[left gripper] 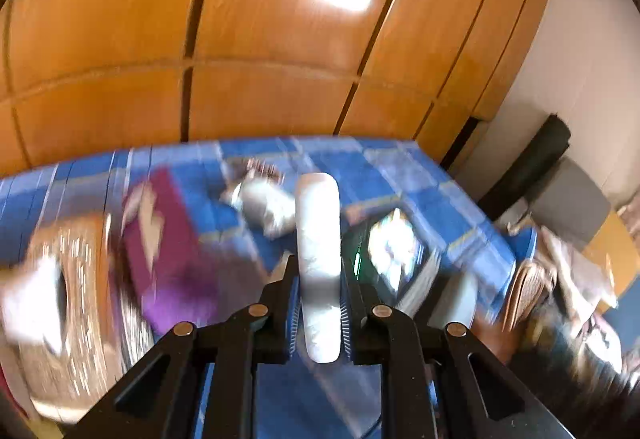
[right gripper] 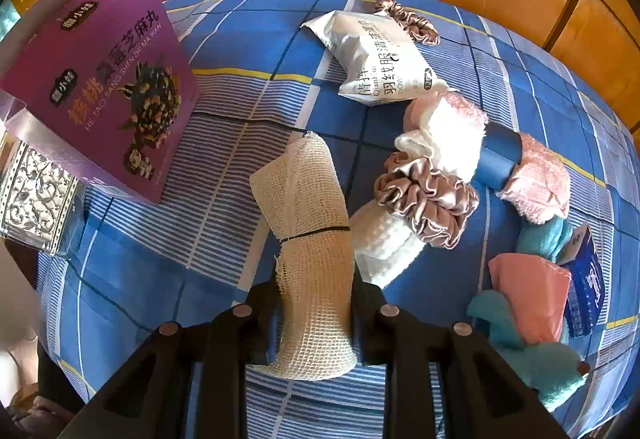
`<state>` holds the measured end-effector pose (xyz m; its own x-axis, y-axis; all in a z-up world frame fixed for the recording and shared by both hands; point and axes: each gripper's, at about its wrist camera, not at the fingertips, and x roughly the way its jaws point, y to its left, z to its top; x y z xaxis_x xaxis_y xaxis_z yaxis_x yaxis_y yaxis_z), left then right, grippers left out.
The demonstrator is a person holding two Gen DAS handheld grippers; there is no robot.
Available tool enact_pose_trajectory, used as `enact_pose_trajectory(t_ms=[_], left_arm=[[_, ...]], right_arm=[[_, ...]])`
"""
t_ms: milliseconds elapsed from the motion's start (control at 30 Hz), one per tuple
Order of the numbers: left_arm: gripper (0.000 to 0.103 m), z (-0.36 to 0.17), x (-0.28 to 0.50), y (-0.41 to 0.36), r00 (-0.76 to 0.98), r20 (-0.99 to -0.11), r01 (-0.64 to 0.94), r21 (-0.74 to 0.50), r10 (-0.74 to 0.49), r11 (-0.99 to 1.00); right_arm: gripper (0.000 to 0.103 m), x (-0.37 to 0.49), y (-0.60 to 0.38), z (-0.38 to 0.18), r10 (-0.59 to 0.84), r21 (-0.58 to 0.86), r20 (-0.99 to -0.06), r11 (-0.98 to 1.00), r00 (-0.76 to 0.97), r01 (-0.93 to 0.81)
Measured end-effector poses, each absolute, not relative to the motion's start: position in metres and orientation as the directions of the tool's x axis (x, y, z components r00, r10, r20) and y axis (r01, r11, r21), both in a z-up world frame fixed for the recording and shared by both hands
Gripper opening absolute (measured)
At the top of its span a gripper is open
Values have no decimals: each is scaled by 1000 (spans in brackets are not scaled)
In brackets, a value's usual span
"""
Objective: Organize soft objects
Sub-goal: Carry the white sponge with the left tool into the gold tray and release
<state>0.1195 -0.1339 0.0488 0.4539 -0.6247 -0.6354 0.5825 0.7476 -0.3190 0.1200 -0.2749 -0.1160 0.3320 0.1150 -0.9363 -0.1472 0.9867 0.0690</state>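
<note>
In the left wrist view, my left gripper is shut on a long white soft roll, held above the blue checked bedspread; the picture is blurred. In the right wrist view, my right gripper points down at the bedspread and is shut on a cream mesh roll tied with a thin black band. Just right of it lie a white cloth roll, a beige scrunchie and a pink-and-white towel with a blue band.
A purple box and a silver patterned box stand at the left. A white packet and a second scrunchie lie far back. Pink cloth, teal cloth and a blue packet lie right. A wicker basket shows in the left wrist view.
</note>
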Motion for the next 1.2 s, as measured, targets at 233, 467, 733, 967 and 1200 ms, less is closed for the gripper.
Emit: enact_pose_trajectory(t_ms=[233,467,733,967,1200], left_arm=[[18,100,204,-110,636,-582,433,-275,-507,859],[18,85,207,26,744,-613,152,-230,-264,961],[18,14,123,167,715,-691,-118,-269,-106,956],[18,-46,68,202,630,-771,-248,-318,-97,915],[29,-74,50,175,574,-795,-206,-371,-195,905]], right_arm=[[27,122,-283,-119,129,78,-933,984,337,-161],[28,119,-280,-122,123,67,-931,983,344,-171],[30,116,-269,-123,96,27,-930,981,356,-192],[30,113,-257,-129,71,-8,-926,978,371,-208],[30,110,-255,-134,75,-8,-922,977,379,-213]])
